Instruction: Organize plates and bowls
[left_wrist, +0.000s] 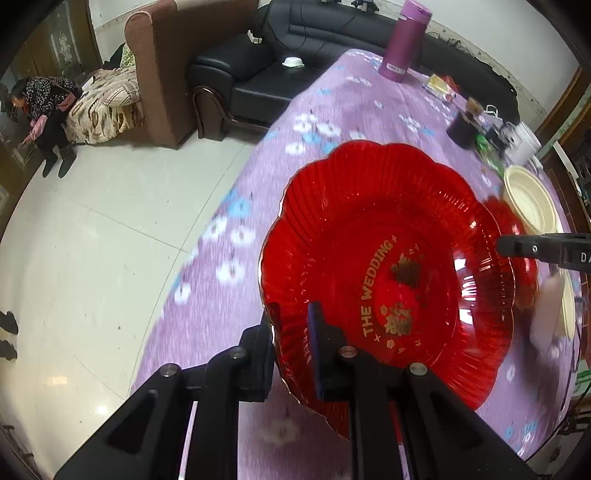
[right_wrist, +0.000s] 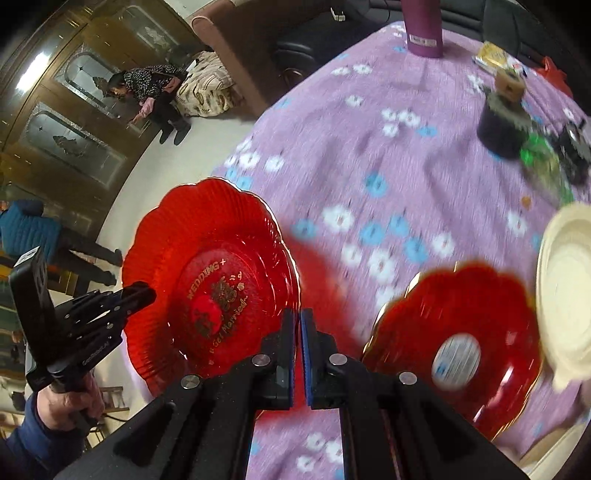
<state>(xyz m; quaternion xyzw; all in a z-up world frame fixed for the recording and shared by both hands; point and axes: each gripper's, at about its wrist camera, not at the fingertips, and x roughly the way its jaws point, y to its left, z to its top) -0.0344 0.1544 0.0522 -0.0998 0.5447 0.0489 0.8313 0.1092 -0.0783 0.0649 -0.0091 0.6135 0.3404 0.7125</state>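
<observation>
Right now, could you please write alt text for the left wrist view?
The left gripper pinches the rim of a red scalloped plate above a purple floral tablecloth. A cream plate and a purple flask sit beyond.

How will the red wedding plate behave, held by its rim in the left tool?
The red plate looks like thin glossy plastic, so probably light yet slippery in the left tool. Gripped only at its scalloped rim, it may pivot or sag. Its see-through ribbed wall might crack if squeezed hard.
</observation>
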